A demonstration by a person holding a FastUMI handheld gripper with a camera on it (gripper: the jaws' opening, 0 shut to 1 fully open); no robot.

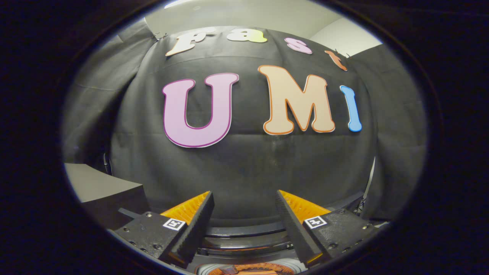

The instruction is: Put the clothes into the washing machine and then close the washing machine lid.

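A: Looking along the gripper [244,214], what are the two fingers doing?

B: They stand wide apart, nothing between them and nothing gripped. Through the gap you see the black cloth wall [244,168] of the booth, and lower down the curved dark rim of the washing machine [244,231].

A: So the machine is right under the tool?

B: Yes, directly below and just ahead of the fingertips. Its rounded top edge arcs from one finger [195,225] across to the other. Whether the lid is up or down, I cannot tell from this angle.

A: And the clothes?

B: A patch of orange-brown fabric [252,268] shows at the very bottom, between the bases of the fingers, inside a pale ring that looks like the drum opening. Only a sliver is visible, so I cannot say what garment it is, or whether it lies fully inside.

A: Is the gripper touching it?

B: No. The fingers are above it and apart from it, pointing at the wall rather than down into the opening.

A: Anything off to the side?

B: A grey, flat-topped box or ledge [103,187] sits beyond the left finger, against the cloth. Each finger mount carries a small square marker [174,224].
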